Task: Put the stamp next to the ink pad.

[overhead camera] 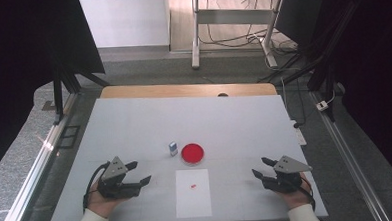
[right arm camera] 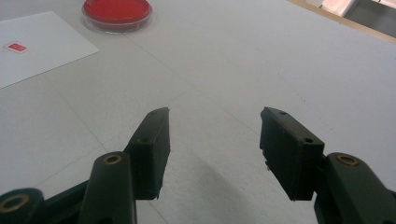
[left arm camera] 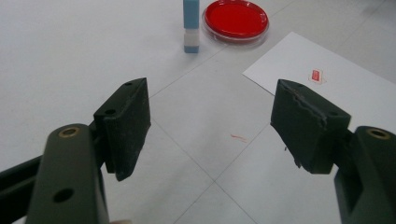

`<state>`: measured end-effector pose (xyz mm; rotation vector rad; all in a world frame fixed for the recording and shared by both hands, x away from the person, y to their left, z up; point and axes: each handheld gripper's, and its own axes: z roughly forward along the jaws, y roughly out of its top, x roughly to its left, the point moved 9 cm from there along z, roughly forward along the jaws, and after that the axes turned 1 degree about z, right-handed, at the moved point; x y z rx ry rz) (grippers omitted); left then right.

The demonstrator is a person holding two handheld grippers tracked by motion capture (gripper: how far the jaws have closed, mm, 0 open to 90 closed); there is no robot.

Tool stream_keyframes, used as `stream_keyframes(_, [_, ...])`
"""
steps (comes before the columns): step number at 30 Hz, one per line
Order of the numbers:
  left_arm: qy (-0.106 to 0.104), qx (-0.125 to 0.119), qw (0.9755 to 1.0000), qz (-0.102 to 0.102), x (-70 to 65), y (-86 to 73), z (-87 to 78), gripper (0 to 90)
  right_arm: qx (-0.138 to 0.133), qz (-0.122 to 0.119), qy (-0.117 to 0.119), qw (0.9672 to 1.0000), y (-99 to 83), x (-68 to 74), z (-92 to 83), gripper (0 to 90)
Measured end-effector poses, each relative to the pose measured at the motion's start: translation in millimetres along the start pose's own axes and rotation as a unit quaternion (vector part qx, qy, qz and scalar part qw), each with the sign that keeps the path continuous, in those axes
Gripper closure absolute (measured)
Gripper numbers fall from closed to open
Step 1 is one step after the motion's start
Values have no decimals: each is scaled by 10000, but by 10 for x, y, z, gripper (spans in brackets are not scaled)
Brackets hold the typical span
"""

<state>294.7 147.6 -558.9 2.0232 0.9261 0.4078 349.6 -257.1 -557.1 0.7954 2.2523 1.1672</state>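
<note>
A round red dish (overhead camera: 192, 153) sits near the middle of the white table (overhead camera: 134, 123), with a small blue and white stamp-like block (overhead camera: 173, 148) standing just left of it. In front of them lies a white sheet of paper (overhead camera: 193, 193) bearing a small red mark (overhead camera: 194, 186). My left gripper (overhead camera: 138, 173) rests open at the near left, aimed toward the dish (left arm camera: 236, 19), the block (left arm camera: 191, 25) and the paper (left arm camera: 336, 88). My right gripper (overhead camera: 262, 167) is open at the near right, with nothing between its jaws; its view takes in the dish (right arm camera: 117, 13) and paper (right arm camera: 32, 51).
A faint red smear (left arm camera: 238, 137) marks the table between the left jaws. A metal rail (overhead camera: 31, 167) runs along the table's left side and another (overhead camera: 349, 159) along the right. Beyond the far wooden edge (overhead camera: 188, 90) stand desk legs and cables.
</note>
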Motion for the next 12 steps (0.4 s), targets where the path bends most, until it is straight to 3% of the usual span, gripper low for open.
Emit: stream_keyframes(12, [51,104,9999,-27,16,-24,20,289,12,7,-53,10000,0,-6,1,426])
